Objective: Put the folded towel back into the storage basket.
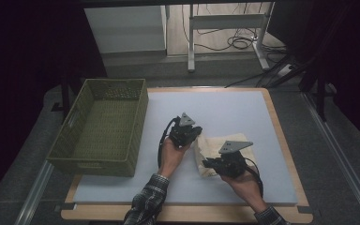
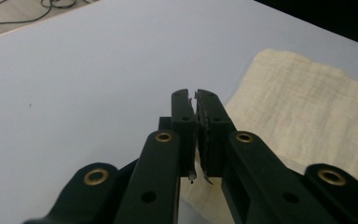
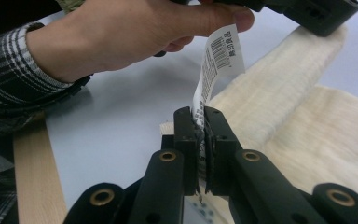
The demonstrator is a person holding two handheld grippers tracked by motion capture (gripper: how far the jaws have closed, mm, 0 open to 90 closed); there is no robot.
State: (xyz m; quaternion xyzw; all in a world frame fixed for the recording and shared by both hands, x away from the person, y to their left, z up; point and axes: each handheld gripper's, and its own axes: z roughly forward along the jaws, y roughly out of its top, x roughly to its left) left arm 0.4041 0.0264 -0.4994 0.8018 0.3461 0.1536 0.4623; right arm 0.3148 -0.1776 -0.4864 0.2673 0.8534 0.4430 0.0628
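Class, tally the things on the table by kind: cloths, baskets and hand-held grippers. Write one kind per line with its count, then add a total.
Cream cloth, with a white label on it: 1
Green woven basket: 1
Black grippers: 2, the left gripper and the right gripper
Total: 4

the right claw [image 3: 196, 122] pinches a white barcode label [image 3: 214, 65], jaws closed on its lower end. a cream towel [image 3: 303, 107] lies on the table [image 3: 116, 121]. beyond, the person's left hand [image 3: 135, 32] grips the left claw [image 3: 307, 11].
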